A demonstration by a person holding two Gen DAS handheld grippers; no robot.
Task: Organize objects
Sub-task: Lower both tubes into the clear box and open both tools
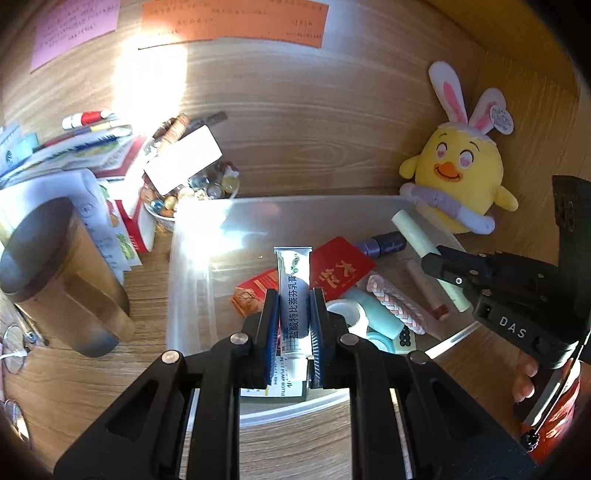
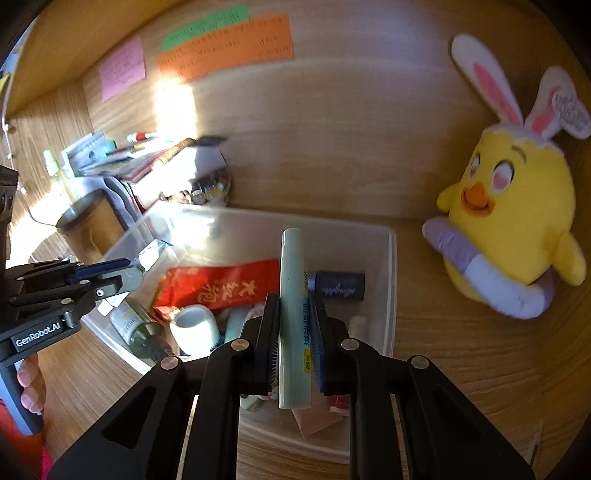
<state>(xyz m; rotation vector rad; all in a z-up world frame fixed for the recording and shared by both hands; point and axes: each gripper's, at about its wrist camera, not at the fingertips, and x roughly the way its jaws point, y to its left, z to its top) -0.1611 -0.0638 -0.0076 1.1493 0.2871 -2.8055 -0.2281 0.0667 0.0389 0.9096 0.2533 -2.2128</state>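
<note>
Inside clear bin [image 1: 192, 266], red envelope [image 1: 341, 271], purple tube [image 1: 382, 244], tape roll [image 1: 345, 312].

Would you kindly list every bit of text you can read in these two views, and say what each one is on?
"DAS": right gripper, on its body.
"GenRobot.AI": left gripper, on its body.
"盐酸特比萘芬乳膏": white tube in the left jaws.
"PUMP BOTTLE": label on the bottle beneath the tube; the rest is cut off.
"大": red envelope; its other gold characters are unclear.
Green tube, wall notes, plush tag, purple tube: too blurred.
</note>
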